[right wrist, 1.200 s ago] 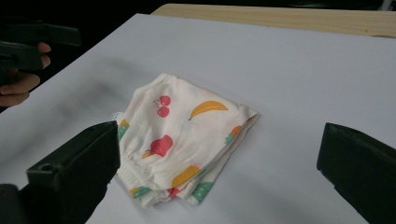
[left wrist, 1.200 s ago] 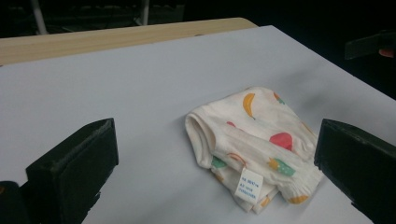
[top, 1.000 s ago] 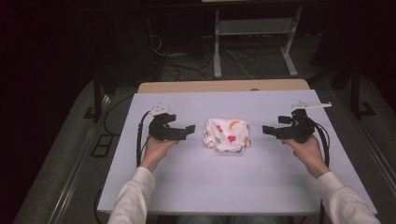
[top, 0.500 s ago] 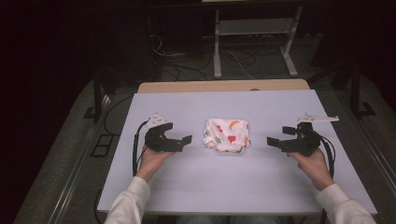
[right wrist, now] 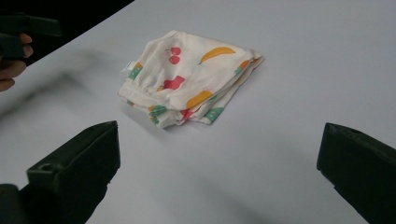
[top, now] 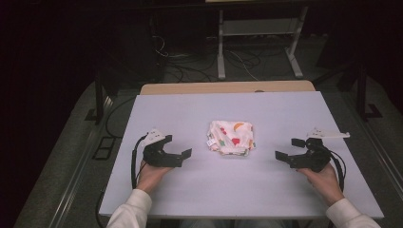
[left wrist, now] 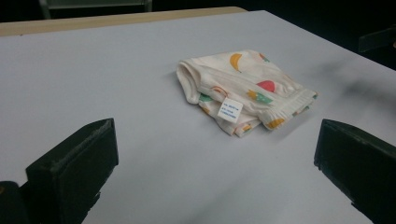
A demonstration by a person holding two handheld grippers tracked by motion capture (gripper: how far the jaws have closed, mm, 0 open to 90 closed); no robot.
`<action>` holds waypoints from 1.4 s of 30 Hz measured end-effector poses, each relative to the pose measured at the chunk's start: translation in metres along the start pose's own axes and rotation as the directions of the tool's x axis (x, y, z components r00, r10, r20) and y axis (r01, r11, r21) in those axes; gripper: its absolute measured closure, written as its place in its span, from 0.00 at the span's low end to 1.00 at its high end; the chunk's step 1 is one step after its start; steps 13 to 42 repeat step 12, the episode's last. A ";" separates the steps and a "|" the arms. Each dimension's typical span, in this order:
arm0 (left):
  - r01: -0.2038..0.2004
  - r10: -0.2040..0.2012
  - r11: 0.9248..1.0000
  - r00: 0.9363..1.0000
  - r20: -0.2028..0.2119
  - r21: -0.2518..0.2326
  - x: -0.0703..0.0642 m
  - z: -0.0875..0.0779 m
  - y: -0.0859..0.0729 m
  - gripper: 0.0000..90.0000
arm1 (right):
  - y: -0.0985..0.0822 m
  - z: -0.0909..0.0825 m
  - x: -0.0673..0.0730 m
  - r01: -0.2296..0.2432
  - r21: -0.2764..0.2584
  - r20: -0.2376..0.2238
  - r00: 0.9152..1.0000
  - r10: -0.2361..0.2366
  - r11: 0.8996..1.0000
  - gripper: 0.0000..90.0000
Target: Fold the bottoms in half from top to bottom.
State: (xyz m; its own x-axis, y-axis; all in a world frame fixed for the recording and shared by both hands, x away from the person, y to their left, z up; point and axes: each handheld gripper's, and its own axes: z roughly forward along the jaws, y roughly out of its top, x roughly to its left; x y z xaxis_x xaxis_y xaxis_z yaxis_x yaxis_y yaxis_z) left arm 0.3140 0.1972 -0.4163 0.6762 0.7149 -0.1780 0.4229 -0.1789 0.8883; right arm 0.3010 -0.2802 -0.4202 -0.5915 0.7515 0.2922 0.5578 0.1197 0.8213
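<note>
Folding apparently finished: small cream garment [top: 232, 137] printed with fruit shapes, lying as a compact, roughly square bundle at the centre of the high view, on the pale table [top: 228, 199]. Layered edges stacked along the lower side of the bundle, a ribbed hem visible at the lower right in the left gripper view [left wrist: 247, 91], a small white label [left wrist: 229, 110] hanging off the near corner. Same bundle at the upper middle of the right gripper view [right wrist: 189, 77], banana and cherry prints uppermost, several cloth layers showing along its near edge.

Left gripper [top: 183, 156] at the lower left of the high view, jaws spread wide, holding nothing, well apart from the cloth and pointing towards it. Right gripper [top: 291, 149] at the lower right of the same view, likewise spread wide and empty, also well clear of the bundle. Both pairs of black jaws standing far apart at the bottom corners of their own views, bare table between them.

Judged from this: garment already folded down and released, both hands drawn off to either side. Little seemingly left, perhaps one more fold or a squaring-up of the slightly uneven lower edge, perhaps nothing at all. Impossible to tell from the layers alone how many folds make up the bundle.
</note>
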 end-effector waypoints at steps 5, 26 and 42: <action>-0.015 0.015 1.000 1.000 0.000 -0.012 -0.005 -0.005 -0.008 0.00 | -0.009 -0.002 0.002 0.025 0.014 0.006 1.000 -0.025 1.000 0.00; -0.031 0.031 1.000 1.000 0.002 -0.004 -0.009 -0.006 -0.016 0.00 | -0.017 -0.003 0.003 0.052 0.041 0.019 0.998 -0.053 0.998 0.00; -0.031 0.031 1.000 1.000 0.002 -0.004 -0.009 -0.006 -0.016 0.00 | -0.017 -0.003 0.003 0.052 0.041 0.019 0.998 -0.053 0.998 0.00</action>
